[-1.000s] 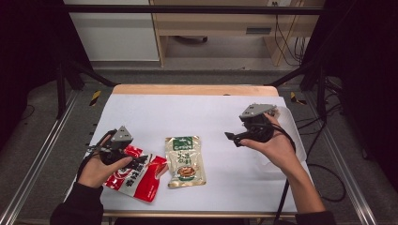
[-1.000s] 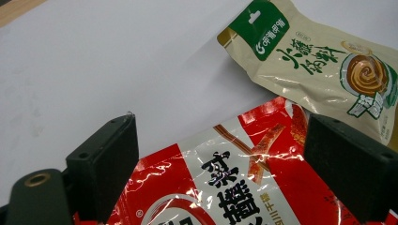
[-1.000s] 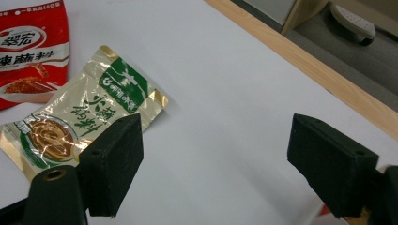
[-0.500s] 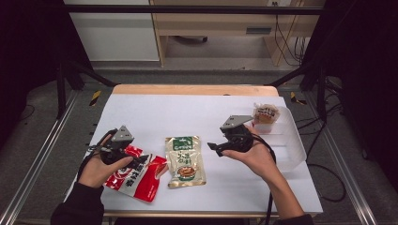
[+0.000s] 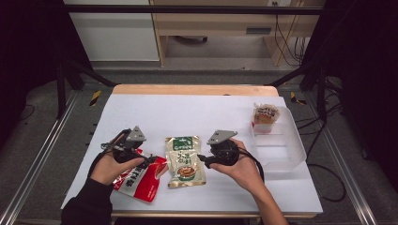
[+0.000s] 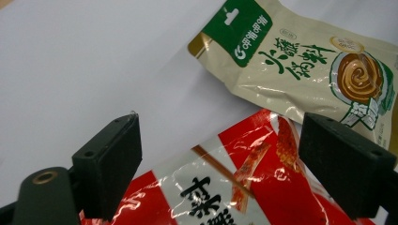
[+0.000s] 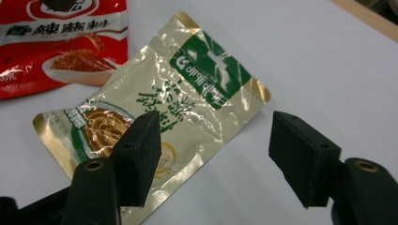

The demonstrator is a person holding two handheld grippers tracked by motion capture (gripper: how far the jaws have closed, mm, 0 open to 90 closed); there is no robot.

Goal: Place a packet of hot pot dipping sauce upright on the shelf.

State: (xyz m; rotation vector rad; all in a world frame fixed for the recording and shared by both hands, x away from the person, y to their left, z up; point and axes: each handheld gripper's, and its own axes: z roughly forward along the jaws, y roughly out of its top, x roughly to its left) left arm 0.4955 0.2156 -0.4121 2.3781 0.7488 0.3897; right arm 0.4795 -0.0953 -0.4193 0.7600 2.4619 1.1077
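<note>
The flat cream-and-green foil sauce pouch lies label-up near the middle of the white surface, its lower left corner just beside the glossy red-and-white plastic snack packet to its left. The right tongs sit at the pouch's right edge; their jaws have just been closing but are apart, with the pouch's edge below them and no pad pressing on it. The left tongs stand wide apart over the red packet's upper end, gripping nothing.

The pouch looks light, limp and slick, its foil wrinkled, with soft filling that would likely shift and sag when lifted. A pinch on the flat sealed side seam or the green header should hold better than one on the padded middle. A clear plastic tray with a small wrapped bun waits at far right.
</note>
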